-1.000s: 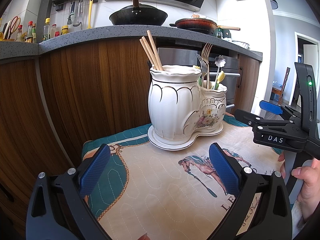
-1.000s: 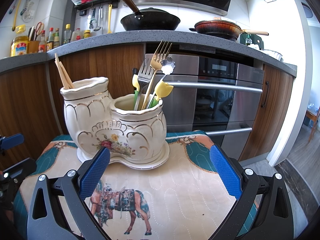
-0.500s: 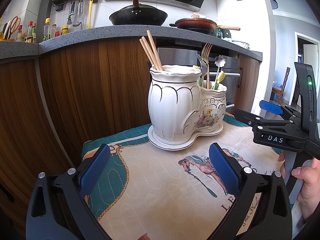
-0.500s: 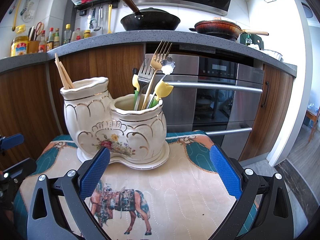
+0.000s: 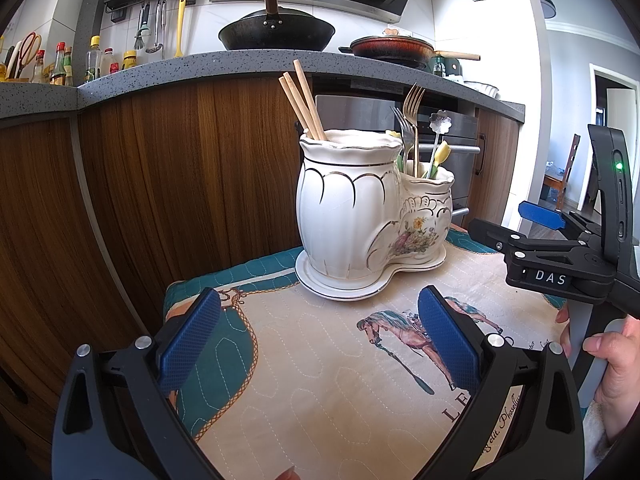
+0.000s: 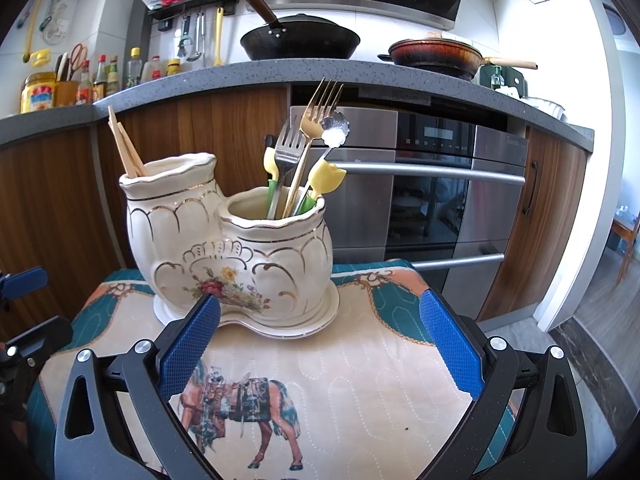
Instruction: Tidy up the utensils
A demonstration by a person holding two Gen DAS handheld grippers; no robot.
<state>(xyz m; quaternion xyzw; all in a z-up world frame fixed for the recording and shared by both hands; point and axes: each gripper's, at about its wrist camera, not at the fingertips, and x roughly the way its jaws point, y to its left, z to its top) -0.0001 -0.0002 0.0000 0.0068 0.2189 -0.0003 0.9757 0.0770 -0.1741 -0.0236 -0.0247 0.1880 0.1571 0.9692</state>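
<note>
A white ceramic two-pot utensil holder [image 5: 360, 216] [image 6: 232, 248] with gold trim stands on a horse-print cloth [image 5: 320, 380] [image 6: 360, 380]. Its taller pot holds wooden chopsticks [image 5: 302, 100] [image 6: 124, 144]. Its shorter pot holds a gold fork [image 6: 316, 120], a silver fork [image 6: 286, 152], a flower-ended spoon [image 6: 334, 132] and yellow tulip-topped pieces [image 6: 326, 176]. My left gripper [image 5: 320, 344] is open and empty, in front of the holder. My right gripper [image 6: 320, 344] is open and empty, also in front of it; it also shows in the left wrist view [image 5: 556, 256] at the right.
Behind the small table runs a wood-fronted kitchen counter [image 5: 160, 76] with a black wok [image 5: 276, 32], a red pan [image 6: 436, 54] and bottles [image 6: 108, 76]. A steel oven [image 6: 432, 192] sits under the counter. The floor [image 6: 600, 320] drops away at right.
</note>
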